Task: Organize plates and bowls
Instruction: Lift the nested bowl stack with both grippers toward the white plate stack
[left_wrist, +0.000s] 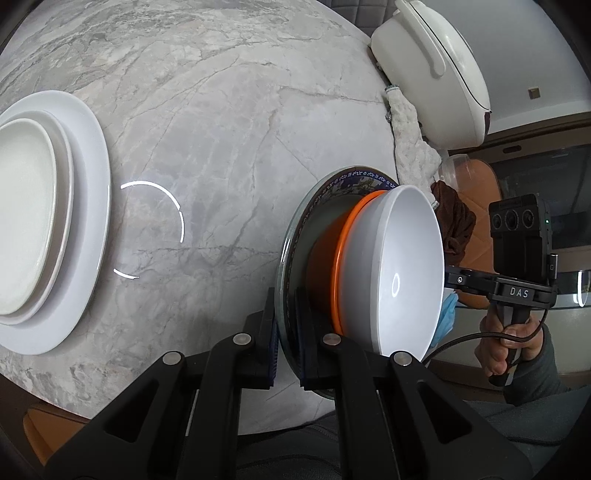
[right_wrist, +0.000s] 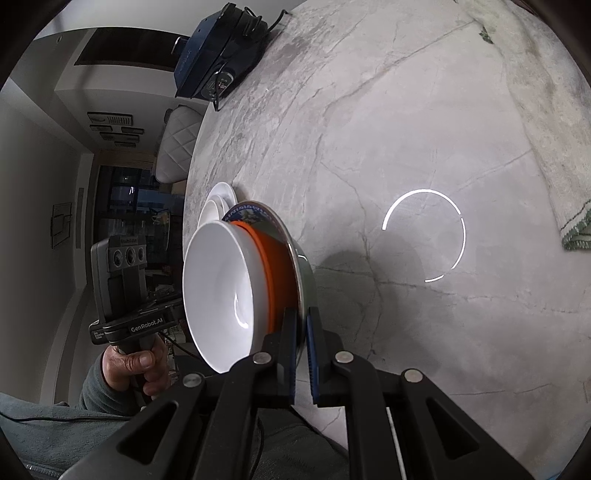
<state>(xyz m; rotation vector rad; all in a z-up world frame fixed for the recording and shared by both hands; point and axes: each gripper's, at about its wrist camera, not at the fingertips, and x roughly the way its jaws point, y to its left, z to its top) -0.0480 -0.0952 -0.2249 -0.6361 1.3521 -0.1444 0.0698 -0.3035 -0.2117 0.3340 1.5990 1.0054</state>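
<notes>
A blue-patterned plate (left_wrist: 347, 177) carries an orange bowl (left_wrist: 341, 236) with a white bowl (left_wrist: 402, 266) nested in it. My left gripper (left_wrist: 286, 332) is shut on the plate's near rim. My right gripper (right_wrist: 302, 343) is shut on the opposite rim of the same plate (right_wrist: 258, 210), with the orange bowl (right_wrist: 277, 266) and white bowl (right_wrist: 221, 291) on it. The stack hangs just above the marble table (left_wrist: 221, 129). A stack of white plates (left_wrist: 48, 221) lies on the table at the left and shows small behind the held plate in the right wrist view (right_wrist: 218, 199).
A white rice cooker (left_wrist: 432, 62), a white towel (left_wrist: 410, 147) and a brown cloth (left_wrist: 456, 221) sit at the table's far side. A dark blue appliance (right_wrist: 221, 51) stands at the table edge. The towel (right_wrist: 546, 129) lies along the right.
</notes>
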